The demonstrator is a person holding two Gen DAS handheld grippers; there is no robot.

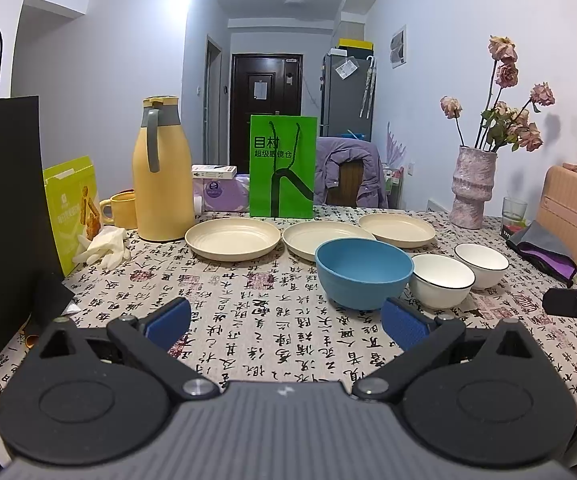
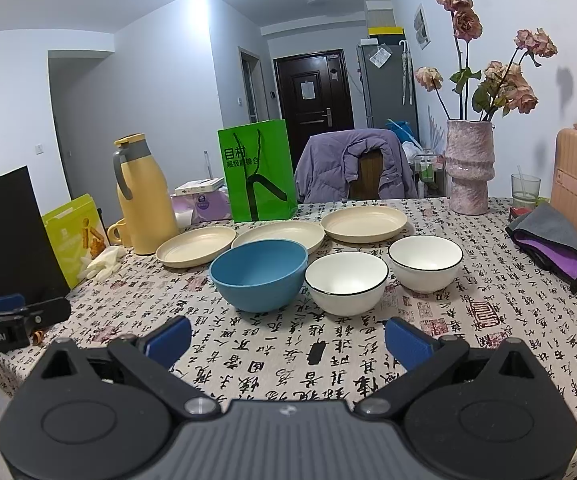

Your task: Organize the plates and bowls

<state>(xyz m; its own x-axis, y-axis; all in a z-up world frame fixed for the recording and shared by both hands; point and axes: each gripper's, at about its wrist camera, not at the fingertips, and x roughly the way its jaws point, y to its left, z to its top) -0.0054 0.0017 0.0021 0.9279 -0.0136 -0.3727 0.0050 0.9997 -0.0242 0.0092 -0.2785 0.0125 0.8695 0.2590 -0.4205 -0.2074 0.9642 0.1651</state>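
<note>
Tablecloth (image 1: 248, 312) was cluttered; both claws, left gripper (image 1: 286, 320) & right gripper (image 2: 288, 338), gaped empty. Ahead, blue bowl (image 2: 258, 274) probably touched white bowl (image 2: 346, 282): a careless grab could've knocked it

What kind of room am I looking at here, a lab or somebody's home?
Most likely a home dining area. A table with a calligraphy-print tablecloth holds plates, bowls and a yellow thermos jug; a jacket hangs over a chair, and a fridge stands near the entrance door.
</note>
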